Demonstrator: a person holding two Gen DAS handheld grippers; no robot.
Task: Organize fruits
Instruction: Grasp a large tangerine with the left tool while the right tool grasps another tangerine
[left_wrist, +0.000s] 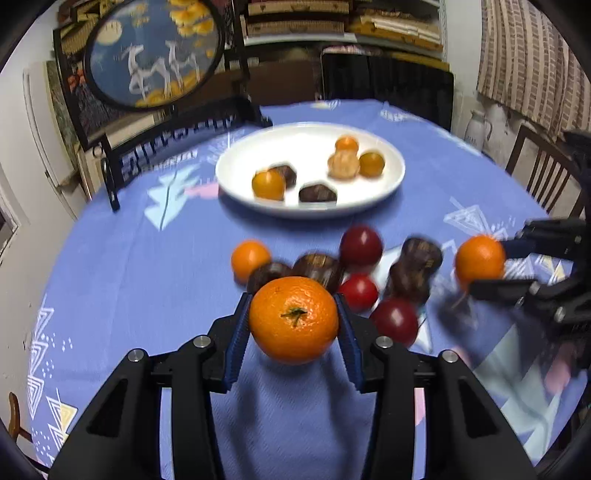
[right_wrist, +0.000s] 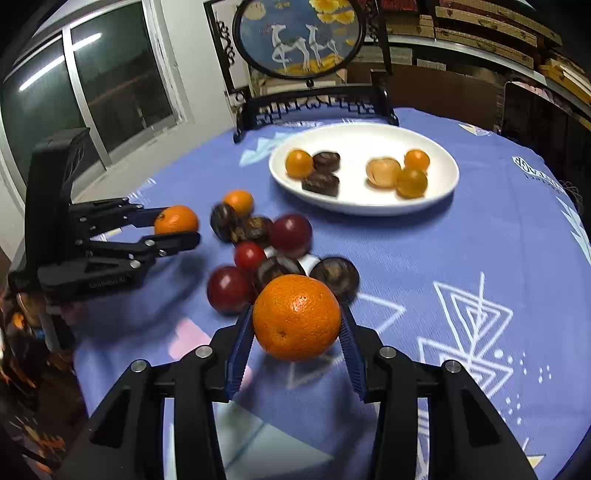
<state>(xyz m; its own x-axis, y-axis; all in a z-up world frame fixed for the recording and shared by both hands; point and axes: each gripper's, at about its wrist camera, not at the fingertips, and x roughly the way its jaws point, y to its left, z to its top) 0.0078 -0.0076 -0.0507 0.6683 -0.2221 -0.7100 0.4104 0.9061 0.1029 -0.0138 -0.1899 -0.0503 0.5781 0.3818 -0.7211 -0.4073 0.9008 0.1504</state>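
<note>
- Grip status: your left gripper (left_wrist: 293, 325) is clamped on a mandarin with a stem (left_wrist: 294, 319); the blue pads (left_wrist: 238, 343) press its two flanks, and the fruit bulges forward past the fingertips.
- Your right gripper (right_wrist: 297, 325) is likewise closed around a second mandarin (right_wrist: 296, 317), held between its pads, clear of the cloth as far as I can judge.
- Risk 1: both fruits are round and gripped near their widest line. Any tilt of the fingers downward likely lets them roll forward out of the pads.
- Risk 2: just ahead of your left fingertips lies the loose pile: red fruits (left_wrist: 361, 244), dark chestnut-like pieces (left_wrist: 415, 271), a small orange (left_wrist: 250, 258). Sweep low and you scatter them across the tablecloth (left_wrist: 140, 280).
- Risk 3: the two grippers sit near each other on either side of that pile. Converging on the white plate (left_wrist: 397, 173), further ahead of the fingers, risks a collision.
- Risk 4: the plate already holds several pieces; a drop from height may bounce a mandarin off its shallow rim.
- Squeezing harder probably bruises the peel.
</note>
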